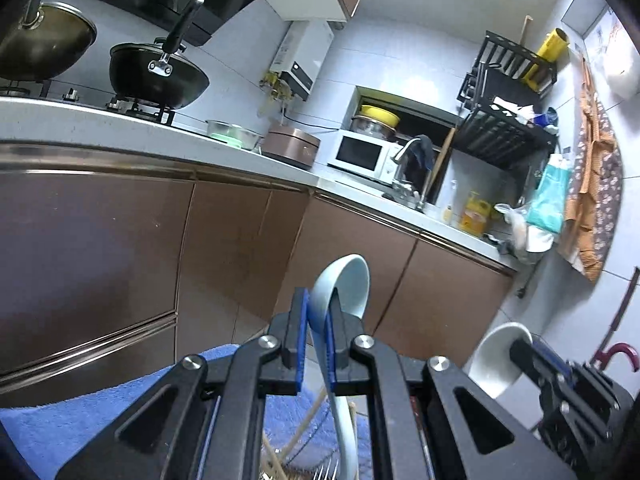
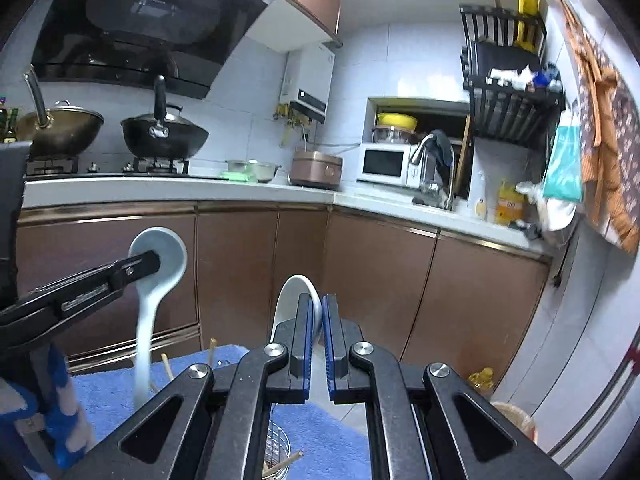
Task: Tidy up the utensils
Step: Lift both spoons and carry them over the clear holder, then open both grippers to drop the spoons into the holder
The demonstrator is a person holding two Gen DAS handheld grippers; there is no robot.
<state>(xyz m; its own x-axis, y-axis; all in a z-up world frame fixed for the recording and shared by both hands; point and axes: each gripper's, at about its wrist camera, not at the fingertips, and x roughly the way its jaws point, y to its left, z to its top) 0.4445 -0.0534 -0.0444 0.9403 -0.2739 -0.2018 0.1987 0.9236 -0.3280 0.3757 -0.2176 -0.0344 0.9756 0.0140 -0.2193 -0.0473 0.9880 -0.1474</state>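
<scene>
My left gripper (image 1: pixel 318 300) is shut on a pale blue ceramic spoon (image 1: pixel 348 280), bowl end up, handle hanging down toward the blue towel (image 1: pixel 80 408). It also shows in the right wrist view (image 2: pixel 158 258), held at the left. My right gripper (image 2: pixel 318 304) is shut on a white ceramic spoon (image 2: pixel 290 300), bowl end up. The white spoon also shows in the left wrist view (image 1: pixel 496 356) at lower right. Below both, wooden chopsticks (image 1: pixel 302 426) and a wire utensil holder (image 2: pixel 276 444) stand on the towel, mostly hidden by the grippers.
Brown cabinet doors (image 2: pixel 360 272) under a white counter (image 2: pixel 200 188) lie ahead. Two woks (image 2: pixel 164 136) sit on the stove, with a rice cooker (image 2: pixel 316 168), microwave (image 2: pixel 384 164), faucet (image 2: pixel 432 160) and black dish rack (image 2: pixel 508 112) farther right.
</scene>
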